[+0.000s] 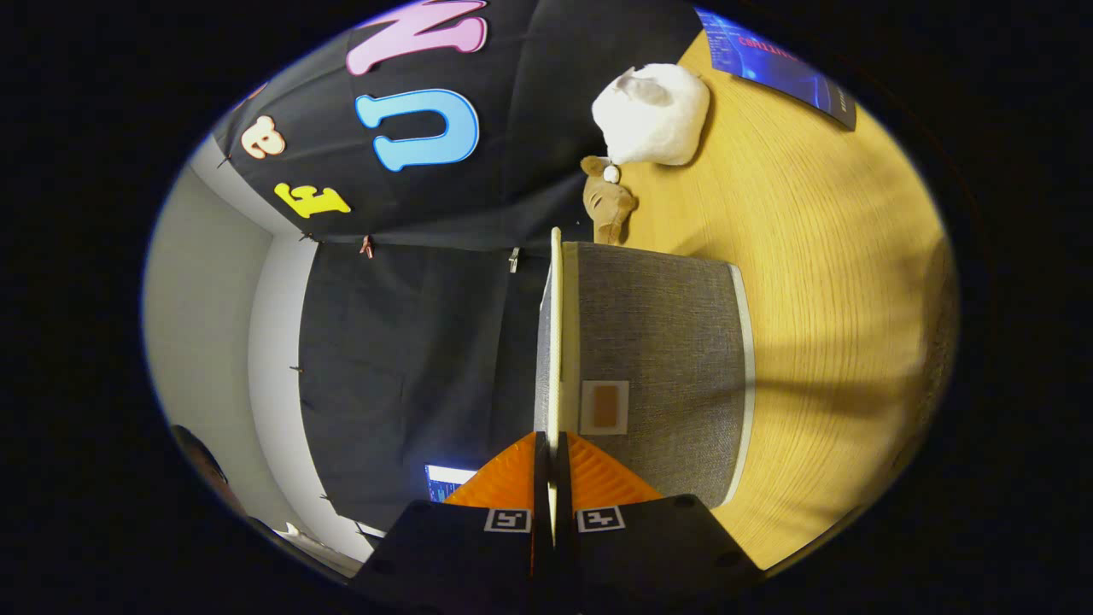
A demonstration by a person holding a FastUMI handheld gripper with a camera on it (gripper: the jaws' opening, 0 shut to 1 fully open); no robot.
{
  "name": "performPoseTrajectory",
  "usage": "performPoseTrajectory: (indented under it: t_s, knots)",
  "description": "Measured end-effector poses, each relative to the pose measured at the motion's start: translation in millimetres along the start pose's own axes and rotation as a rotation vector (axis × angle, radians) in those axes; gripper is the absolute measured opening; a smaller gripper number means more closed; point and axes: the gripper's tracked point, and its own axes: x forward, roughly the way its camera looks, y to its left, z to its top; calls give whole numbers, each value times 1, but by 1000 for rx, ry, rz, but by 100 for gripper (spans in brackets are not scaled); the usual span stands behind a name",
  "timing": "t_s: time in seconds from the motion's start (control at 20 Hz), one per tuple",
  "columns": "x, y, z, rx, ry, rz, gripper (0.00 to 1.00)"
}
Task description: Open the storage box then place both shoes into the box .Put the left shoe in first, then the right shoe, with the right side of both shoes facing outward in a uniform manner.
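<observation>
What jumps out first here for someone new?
The tongs are pinched shut on the thin pale lid edge of the grey fabric storage box, which sits on the wooden table. Beyond the box lie a white plush toy and a brown one.

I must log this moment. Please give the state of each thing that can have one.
claw: shut on lid edge
lid: gripped at its edge by the claw
storage box: standing on the table
white plush toy: resting on the table
brown plush toy: lying beside it
</observation>
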Motion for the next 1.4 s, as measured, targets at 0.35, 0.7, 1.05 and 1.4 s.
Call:
performPoseTrajectory:
  t_s: [0.35, 0.7, 1.05, 1.4]
  knots:
    - [16, 88, -1, -202, -102, -19, 5]
    - [64, 154, -16, -388, -156, -68, 5]
    - [154, 195, -56, -483, -107, -44, 5]
    - [239, 186, -83, -591, -57, -83, 11]
